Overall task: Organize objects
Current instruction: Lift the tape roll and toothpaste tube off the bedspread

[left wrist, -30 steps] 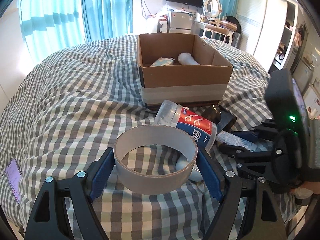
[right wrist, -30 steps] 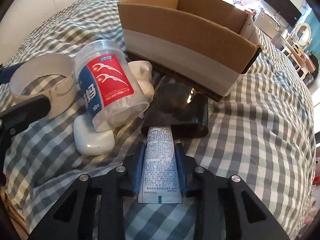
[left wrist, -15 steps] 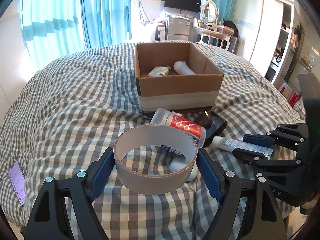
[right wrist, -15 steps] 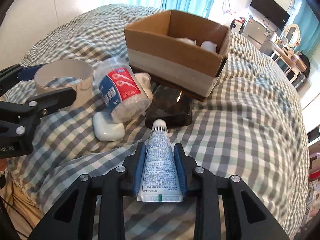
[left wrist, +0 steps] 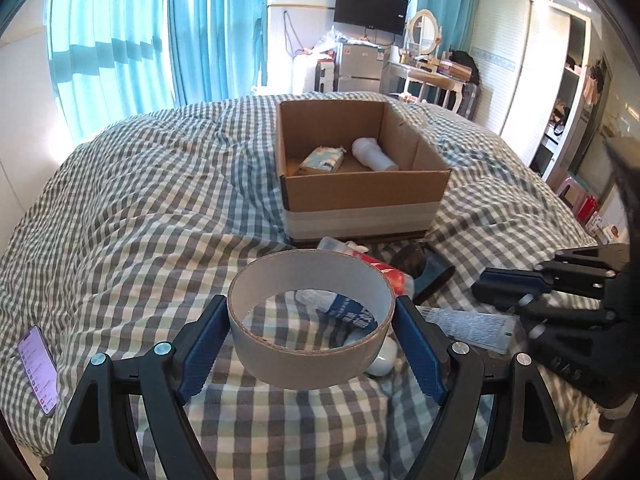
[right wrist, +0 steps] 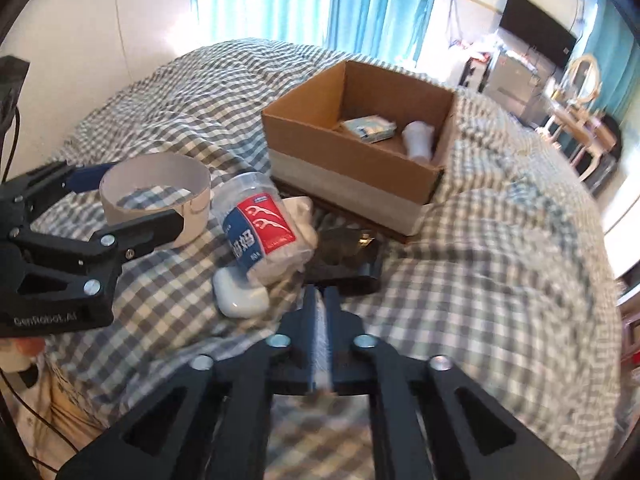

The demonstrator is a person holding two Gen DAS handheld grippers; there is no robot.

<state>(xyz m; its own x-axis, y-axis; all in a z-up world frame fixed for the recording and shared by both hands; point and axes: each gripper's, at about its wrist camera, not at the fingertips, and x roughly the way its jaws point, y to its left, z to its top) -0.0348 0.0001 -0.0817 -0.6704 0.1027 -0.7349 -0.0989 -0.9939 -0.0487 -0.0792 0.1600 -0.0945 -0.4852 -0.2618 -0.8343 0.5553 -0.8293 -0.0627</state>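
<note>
The left gripper is clamping an upright tape ring, the right gripper pinching a tube edge-on beside "GenRobot.AI" lettering.

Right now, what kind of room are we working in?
Most likely a lived-in bedroom. The work surface is a bed with a checked duvet, teal curtains cover the window behind it, and a dressing table with an oval mirror stands by the far wall beside a wall-mounted TV.
</note>
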